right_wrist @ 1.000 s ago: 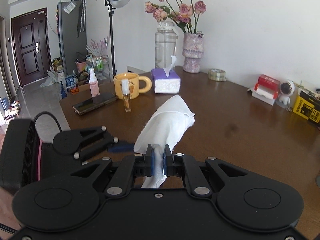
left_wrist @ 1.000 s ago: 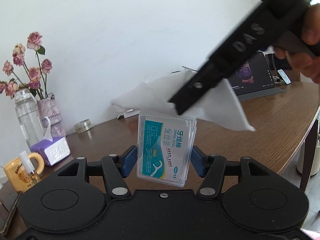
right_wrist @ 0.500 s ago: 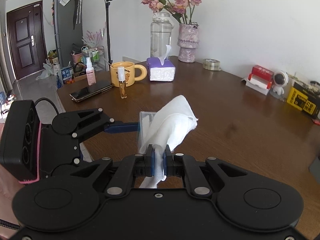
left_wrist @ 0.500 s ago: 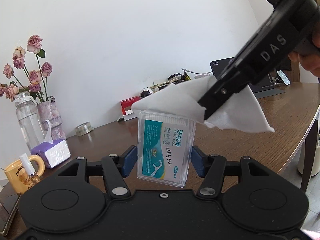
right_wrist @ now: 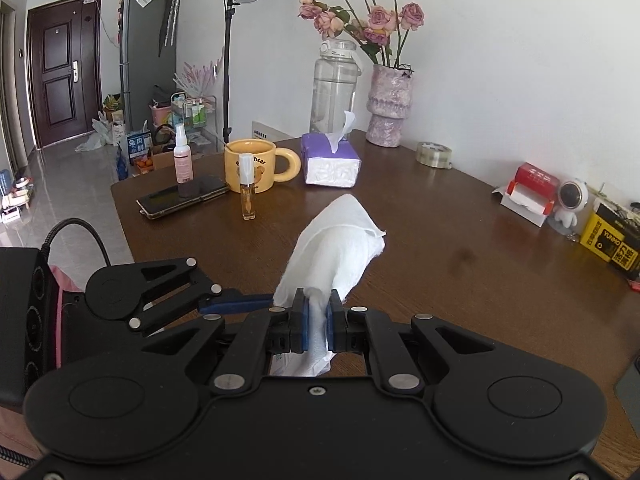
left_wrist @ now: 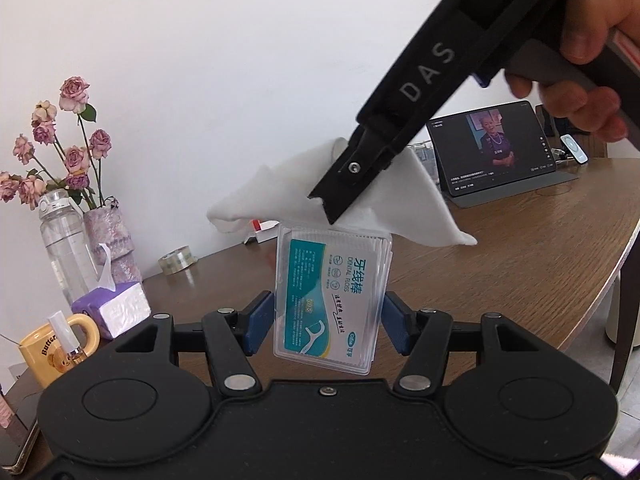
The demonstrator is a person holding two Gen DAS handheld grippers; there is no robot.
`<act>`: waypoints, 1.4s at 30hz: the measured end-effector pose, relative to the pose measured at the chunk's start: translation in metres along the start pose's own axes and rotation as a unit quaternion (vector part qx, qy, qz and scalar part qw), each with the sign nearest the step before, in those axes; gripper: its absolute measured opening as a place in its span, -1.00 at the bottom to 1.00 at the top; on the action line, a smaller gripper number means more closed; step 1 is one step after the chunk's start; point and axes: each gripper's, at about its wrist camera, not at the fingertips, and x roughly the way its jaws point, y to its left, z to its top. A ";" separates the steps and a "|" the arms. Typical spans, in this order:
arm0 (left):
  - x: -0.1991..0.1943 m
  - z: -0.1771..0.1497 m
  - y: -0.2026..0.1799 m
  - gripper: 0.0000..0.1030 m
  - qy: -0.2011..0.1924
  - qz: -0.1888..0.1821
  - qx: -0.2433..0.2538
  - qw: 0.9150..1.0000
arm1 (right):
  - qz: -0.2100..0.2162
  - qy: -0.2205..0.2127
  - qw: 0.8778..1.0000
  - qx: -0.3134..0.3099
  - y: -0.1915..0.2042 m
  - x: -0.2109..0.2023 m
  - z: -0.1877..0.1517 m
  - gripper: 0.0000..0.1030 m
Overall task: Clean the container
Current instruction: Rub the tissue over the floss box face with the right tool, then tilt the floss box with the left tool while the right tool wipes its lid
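The clear floss container is being clamped upright above the table by the left gripper, top edge exposed. A white wipe, pinched by the right gripper, is being pressed there, evidently for wiping.

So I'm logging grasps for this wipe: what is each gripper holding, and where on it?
The left gripper clamps the clear dental floss box by its two side edges. The right gripper pinches the white cloth at its bunched lower end.
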 end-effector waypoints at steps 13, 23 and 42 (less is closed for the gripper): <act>-0.002 -0.001 0.001 0.11 -0.010 0.013 -0.002 1.000 | 0.008 -0.012 1.000 0.002 0.003 -0.002 0.001 -0.82; -0.005 0.000 0.001 0.11 -0.017 0.018 -0.002 1.000 | 0.001 -0.027 0.999 0.024 -0.007 -0.005 0.001 -0.82; 0.001 -0.002 -0.005 0.08 -0.010 0.003 0.011 1.000 | 0.047 0.027 0.995 0.079 -0.036 0.026 -0.011 -0.82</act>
